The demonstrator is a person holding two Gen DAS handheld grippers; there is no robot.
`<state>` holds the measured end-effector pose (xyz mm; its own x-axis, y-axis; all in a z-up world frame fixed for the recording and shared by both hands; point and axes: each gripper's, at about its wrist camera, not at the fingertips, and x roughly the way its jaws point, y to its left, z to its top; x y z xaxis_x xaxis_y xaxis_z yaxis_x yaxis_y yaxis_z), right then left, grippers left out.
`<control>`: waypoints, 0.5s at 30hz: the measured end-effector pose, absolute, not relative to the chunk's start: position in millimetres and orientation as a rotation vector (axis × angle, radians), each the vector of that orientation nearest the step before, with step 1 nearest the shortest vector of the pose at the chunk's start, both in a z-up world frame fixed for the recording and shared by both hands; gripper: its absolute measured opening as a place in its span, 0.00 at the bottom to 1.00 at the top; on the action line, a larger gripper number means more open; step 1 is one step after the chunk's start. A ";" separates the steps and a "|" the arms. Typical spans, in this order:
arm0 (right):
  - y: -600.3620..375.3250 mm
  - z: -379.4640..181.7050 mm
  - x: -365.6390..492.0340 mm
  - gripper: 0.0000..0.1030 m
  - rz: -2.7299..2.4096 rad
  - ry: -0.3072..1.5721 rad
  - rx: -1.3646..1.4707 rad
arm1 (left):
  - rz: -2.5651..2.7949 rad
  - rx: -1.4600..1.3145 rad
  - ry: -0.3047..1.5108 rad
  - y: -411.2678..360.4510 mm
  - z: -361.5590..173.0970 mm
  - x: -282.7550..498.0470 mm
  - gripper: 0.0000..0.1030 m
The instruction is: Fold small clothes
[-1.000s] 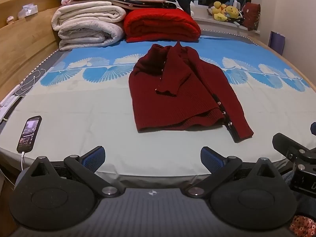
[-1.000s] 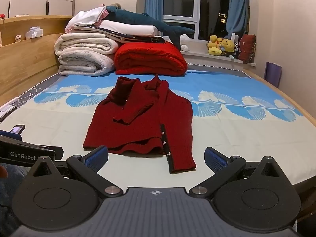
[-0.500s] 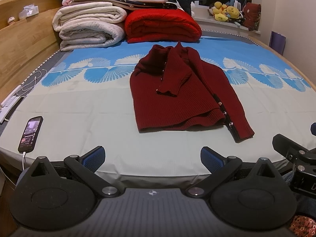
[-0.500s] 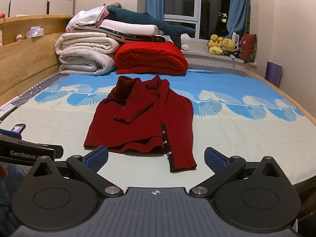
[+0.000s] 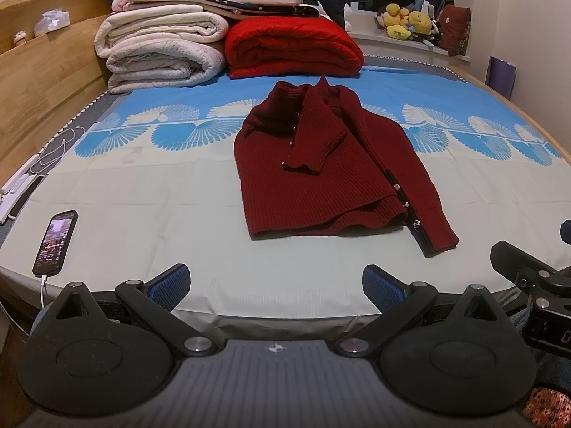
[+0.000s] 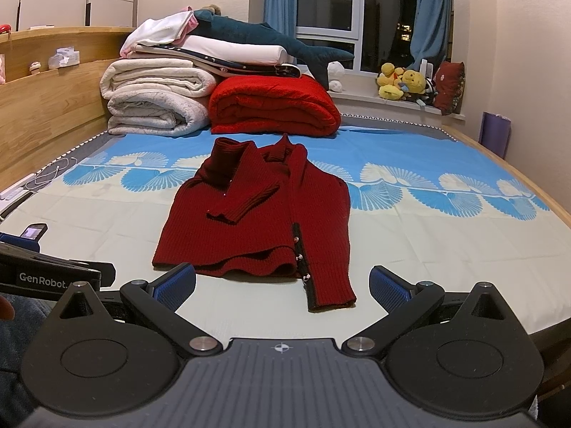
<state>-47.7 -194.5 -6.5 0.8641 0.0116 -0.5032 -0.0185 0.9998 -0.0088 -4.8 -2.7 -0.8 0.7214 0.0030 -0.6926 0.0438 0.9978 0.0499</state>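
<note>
Though half folded, cardigan [image 5: 332, 171] (underside hidden)

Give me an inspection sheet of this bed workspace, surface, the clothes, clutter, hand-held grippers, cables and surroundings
Surface: bed sheet, pale with a blue fan-pattern band, lying flat.
Job's things: dark red cardigan, one sleeve folded across the front, the other lying along the side toward the near edge; not held.
Clutter: phone, screen lit, near the bed edge; red blanket and white blankets stacked at the far end.
Grippers: left hand-held gripper open, empty, at the near edge; right hand-held gripper open, empty.
Cables: white cable plugged into the phone; white cords by the headboard side.
Surroundings: window, blue curtains, plush toys on the sill.
</note>
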 end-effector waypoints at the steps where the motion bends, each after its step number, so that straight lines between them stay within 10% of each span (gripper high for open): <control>1: -194.3 -6.5 -47.8 0.99 0.015 0.528 -0.014 | -0.022 0.065 0.764 -2.2 -0.4 -5.0 1.00; 15: -194.6 -6.4 -47.7 0.99 0.018 0.528 -0.013 | -0.024 0.063 0.762 -1.9 0.5 -6.9 1.00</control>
<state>-47.7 -194.6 -6.4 0.8636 0.0142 -0.5040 -0.0210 0.9997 -0.0078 -6.9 -1.9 0.5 0.7231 0.0013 -0.6908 0.0444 0.9978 0.0484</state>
